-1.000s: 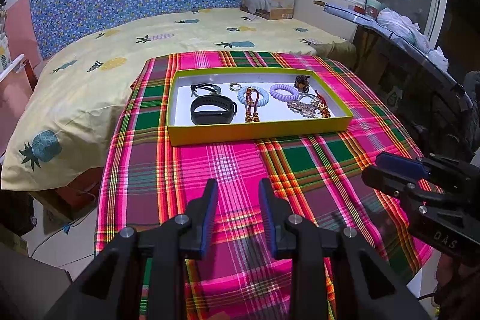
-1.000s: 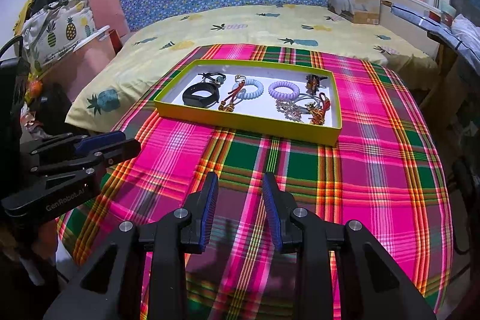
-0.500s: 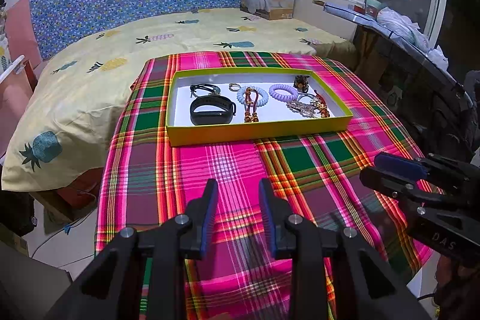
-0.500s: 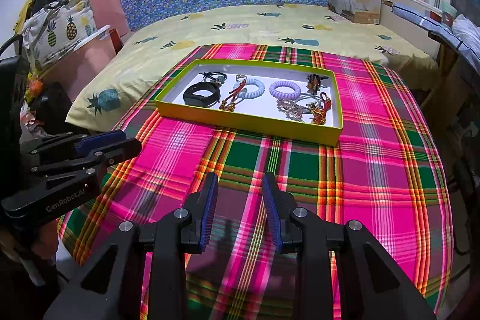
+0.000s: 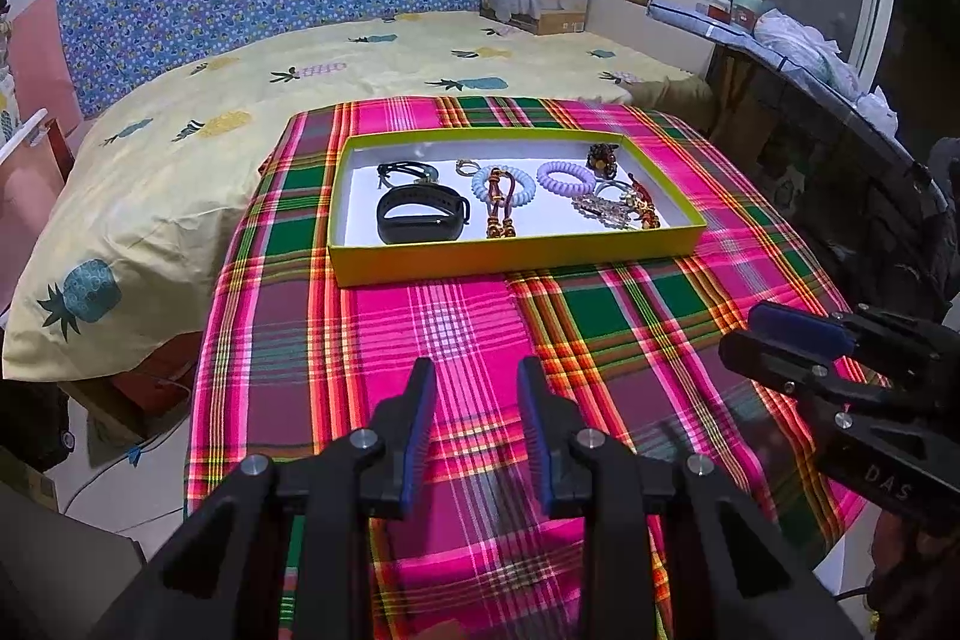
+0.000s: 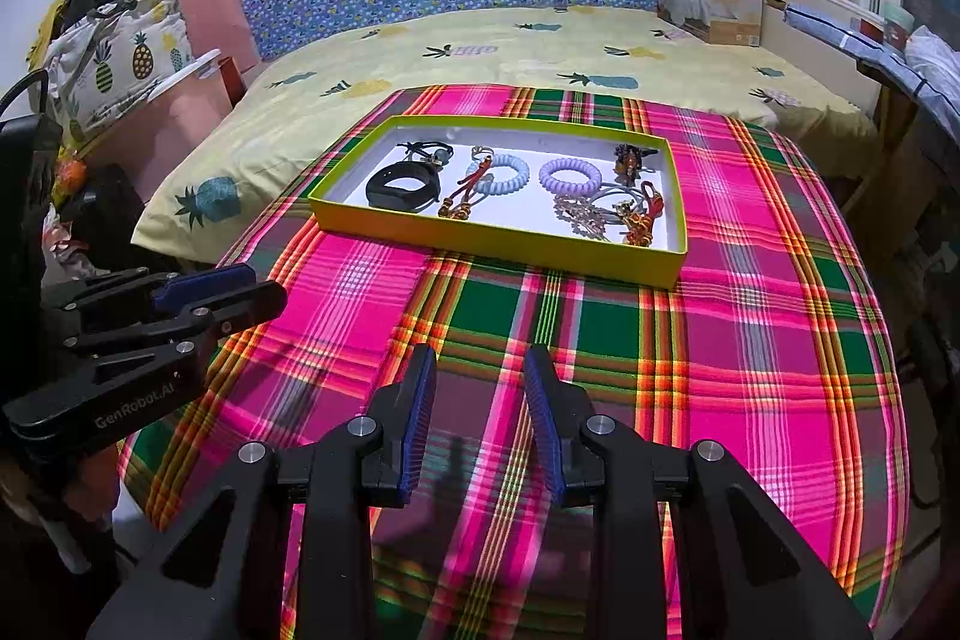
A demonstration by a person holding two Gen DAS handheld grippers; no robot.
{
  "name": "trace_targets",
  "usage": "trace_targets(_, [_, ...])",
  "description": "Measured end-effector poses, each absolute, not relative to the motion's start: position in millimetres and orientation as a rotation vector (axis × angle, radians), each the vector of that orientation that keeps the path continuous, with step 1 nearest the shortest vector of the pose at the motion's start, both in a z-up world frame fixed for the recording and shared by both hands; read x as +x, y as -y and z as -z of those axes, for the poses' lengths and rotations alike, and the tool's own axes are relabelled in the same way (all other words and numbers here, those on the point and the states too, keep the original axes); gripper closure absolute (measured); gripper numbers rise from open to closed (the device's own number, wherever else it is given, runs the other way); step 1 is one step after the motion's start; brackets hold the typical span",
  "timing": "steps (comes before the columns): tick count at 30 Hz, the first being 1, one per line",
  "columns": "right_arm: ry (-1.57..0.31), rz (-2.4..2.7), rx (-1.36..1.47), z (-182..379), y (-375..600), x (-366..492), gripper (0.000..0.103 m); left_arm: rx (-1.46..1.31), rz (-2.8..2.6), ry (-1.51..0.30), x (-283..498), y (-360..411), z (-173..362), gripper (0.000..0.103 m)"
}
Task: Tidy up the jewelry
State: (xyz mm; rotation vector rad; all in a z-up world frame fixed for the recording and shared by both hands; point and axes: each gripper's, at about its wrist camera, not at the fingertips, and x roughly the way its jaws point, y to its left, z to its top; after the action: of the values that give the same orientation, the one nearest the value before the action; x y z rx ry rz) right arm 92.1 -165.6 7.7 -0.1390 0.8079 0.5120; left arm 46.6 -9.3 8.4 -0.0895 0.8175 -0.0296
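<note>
Nothing has shifted since earlier: both the left gripper (image 5: pixel 471 376) and right gripper (image 6: pixel 480 364) hover empty, narrowly parted, with the yellow tray (image 5: pixel 516 256) of jewelry straight ahead, its long side crosswise, neither gripper clearly nearer.

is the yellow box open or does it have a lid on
Open. The yellow box has no lid on it; its white floor and the jewelry inside, such as the black band, show from above.

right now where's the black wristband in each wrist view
Left wrist view: the black wristband lies left of centre in the yellow tray, near its front wall.
Right wrist view: the black wristband lies at the tray's left end.
Shared landmark: the light blue coil hair tie, just right of it in both.
</note>
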Motion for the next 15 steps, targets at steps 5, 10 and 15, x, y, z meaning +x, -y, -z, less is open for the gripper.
trace_targets(5, [-0.807,-0.512,-0.139,-8.0,165.6,92.3,0.072,-0.102,0.039,-0.827,46.7,9.3,-7.7,0.074])
trace_targets(10, [-0.808,-0.512,-0.138,-7.3,165.3,91.8,0.072,-0.095,0.029,-0.822,46.5,10.6,-8.7,0.074])
trace_targets(15, [-0.808,-0.513,-0.139,-6.8,165.2,90.3,0.072,-0.090,0.022,-0.822,45.6,11.2,-8.3,0.074])
